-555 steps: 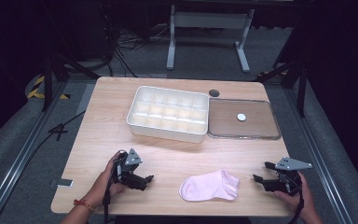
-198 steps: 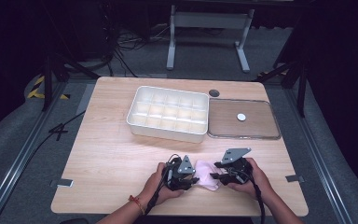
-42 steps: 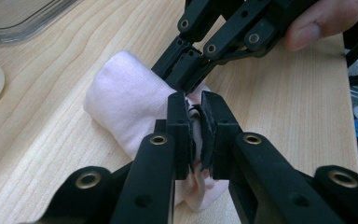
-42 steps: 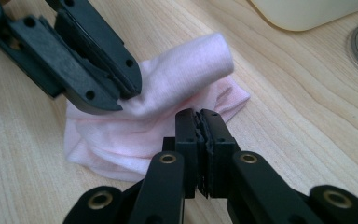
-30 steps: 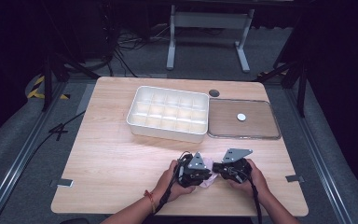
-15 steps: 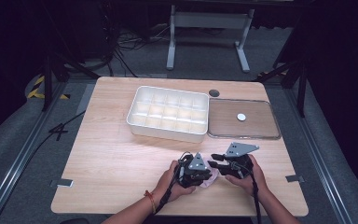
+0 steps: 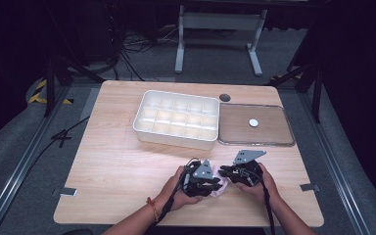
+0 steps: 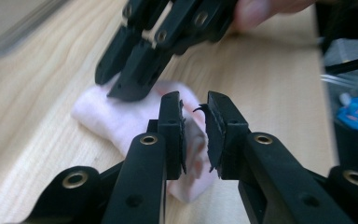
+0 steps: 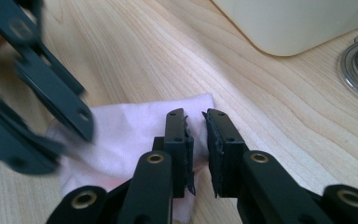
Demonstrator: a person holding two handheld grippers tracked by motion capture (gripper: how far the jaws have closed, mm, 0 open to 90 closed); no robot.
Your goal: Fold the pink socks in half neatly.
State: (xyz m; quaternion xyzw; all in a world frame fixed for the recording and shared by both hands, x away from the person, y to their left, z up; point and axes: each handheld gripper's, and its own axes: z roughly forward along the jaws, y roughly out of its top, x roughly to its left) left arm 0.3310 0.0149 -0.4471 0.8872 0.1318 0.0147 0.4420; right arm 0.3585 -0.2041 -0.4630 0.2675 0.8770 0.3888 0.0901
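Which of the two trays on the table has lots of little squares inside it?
The white tray on the left has them: it is deep and split into many small compartments. The flat brown tray beside it has just one small white disc.

Soft, matt pink cloth sock (image 8: 121, 119) between matt black plastic jaws with brass-coloured rivets; beneath them, a smooth light wood-grain table (image 9: 135, 56); beyond, a glossy cream plastic tray (image 9: 298, 23).

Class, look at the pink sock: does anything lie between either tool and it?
Nothing visible does. The left tool and the right tool both sit right at the pink sock, with bare table around them.
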